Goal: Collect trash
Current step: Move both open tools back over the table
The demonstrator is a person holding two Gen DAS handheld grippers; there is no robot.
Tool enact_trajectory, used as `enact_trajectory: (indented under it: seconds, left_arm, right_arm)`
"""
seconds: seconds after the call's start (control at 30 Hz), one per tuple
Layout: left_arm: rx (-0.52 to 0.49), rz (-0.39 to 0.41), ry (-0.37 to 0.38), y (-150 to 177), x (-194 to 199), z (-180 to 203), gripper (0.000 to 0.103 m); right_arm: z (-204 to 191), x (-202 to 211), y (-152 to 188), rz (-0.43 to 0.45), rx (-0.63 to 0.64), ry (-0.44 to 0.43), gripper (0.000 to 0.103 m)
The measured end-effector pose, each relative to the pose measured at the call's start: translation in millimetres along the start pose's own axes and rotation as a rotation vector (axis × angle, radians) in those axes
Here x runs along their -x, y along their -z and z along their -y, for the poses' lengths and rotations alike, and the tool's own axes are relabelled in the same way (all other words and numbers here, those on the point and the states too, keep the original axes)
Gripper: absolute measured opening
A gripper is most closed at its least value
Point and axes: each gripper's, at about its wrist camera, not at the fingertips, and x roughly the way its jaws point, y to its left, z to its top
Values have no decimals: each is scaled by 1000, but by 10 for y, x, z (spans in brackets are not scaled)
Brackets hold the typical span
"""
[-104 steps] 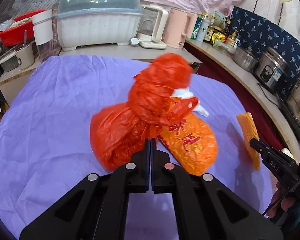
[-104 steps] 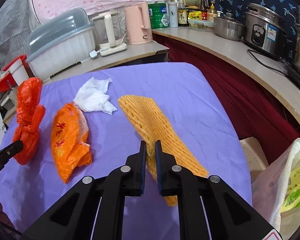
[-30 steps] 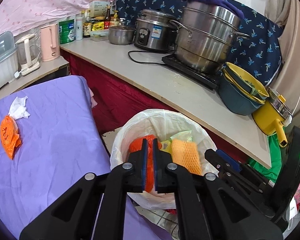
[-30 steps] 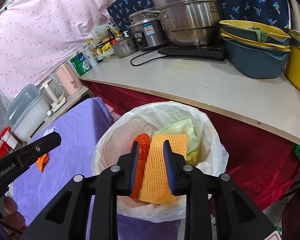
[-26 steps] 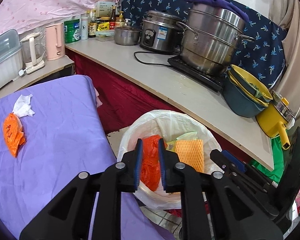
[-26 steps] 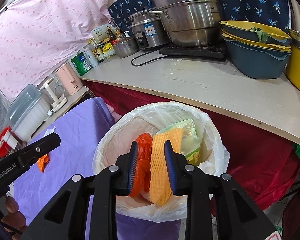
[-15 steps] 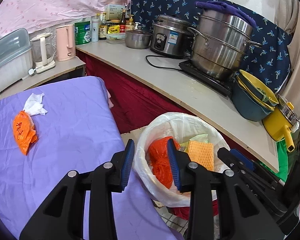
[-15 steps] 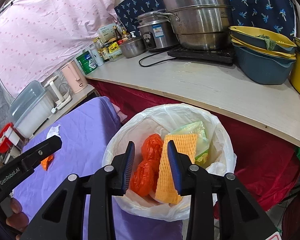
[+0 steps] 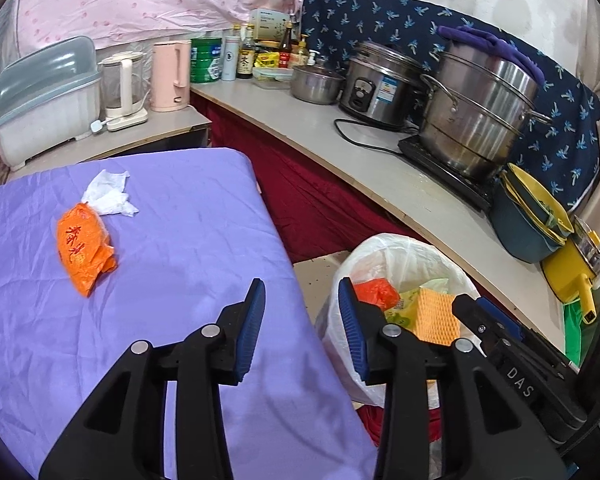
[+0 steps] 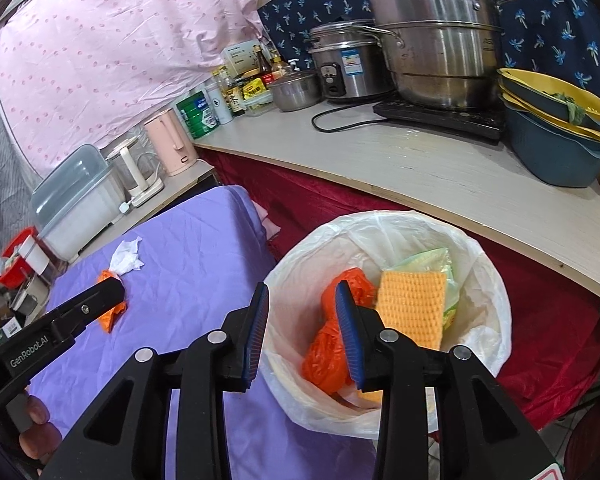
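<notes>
The bin's white liner (image 9: 380,246) (image 10: 380,218) stands beside the purple table (image 9: 180,240). Inside it lie a red-orange plastic bag (image 9: 376,292) (image 10: 324,356) and a yellow foam net (image 9: 436,314) (image 10: 414,304). My left gripper (image 9: 300,286) hovers over the table edge, its jaws opening with nothing between them. Just above the bin's near rim, my right gripper (image 10: 302,286) is open and holds nothing. An orange packet (image 9: 82,248) (image 10: 110,316) and a crumpled white tissue (image 9: 108,196) (image 10: 128,258) lie on the table; the left gripper's finger (image 10: 100,296) partly covers the packet.
A curved counter (image 9: 400,188) behind the bin carries a large steel pot (image 9: 480,120), a rice cooker (image 9: 380,84), bottles and stacked bowls (image 9: 528,220). Past the table's far end stand a pink kettle (image 9: 172,76) and a dish rack (image 9: 44,100). A hand (image 10: 36,428) grips the left tool.
Both grippers let go: the red-orange bag and the foam net dropped into the bin. Both jaws widened, and both views swung left toward the table.
</notes>
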Motion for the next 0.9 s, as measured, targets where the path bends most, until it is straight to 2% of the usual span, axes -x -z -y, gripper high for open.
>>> enact_trajectory:
  seconds: [0.07, 0.13, 0.37, 0.47, 0.9]
  left_arm:
    - [14, 5, -10, -11, 19, -100, 37]
    - [31, 10, -23, -15, 43, -207, 42]
    - [82, 20, -70, -28, 103, -587, 43]
    - [98, 30, -96, -19, 139, -745, 48]
    - [169, 29, -154, 17, 147, -1271, 56]
  right_arm:
    - [-87, -17, 1, -1, 9, -5, 37]
    - [-174, -35, 3, -2, 19, -11, 39]
    - [-512, -143, 22, -18, 63, -40, 39]
    - [-640, -195, 26, -26, 78, -55, 39]
    - [-1174, -436, 111, -64, 145, -102, 40]
